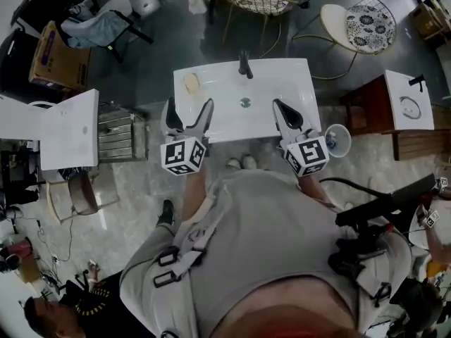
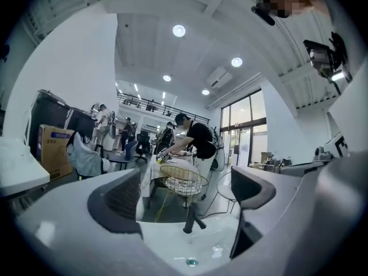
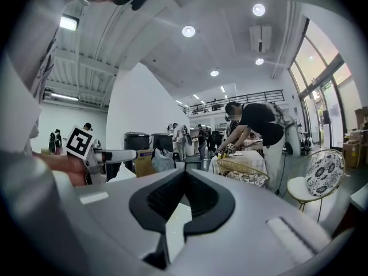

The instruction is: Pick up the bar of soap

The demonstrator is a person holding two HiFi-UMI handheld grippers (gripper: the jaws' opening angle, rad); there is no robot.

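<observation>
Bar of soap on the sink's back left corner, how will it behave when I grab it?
The bar of soap looks like a small solid block, so probably stiff and light. It lies flat on the glossy sink ledge, so it likely won't roll but may slide if nudged. It might slip in the jaws if wet; that can't be told.

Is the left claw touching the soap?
Apart. In the head view the soap lies at the back left corner of the sink; the open left claw is short of it, with white sink between.
</observation>
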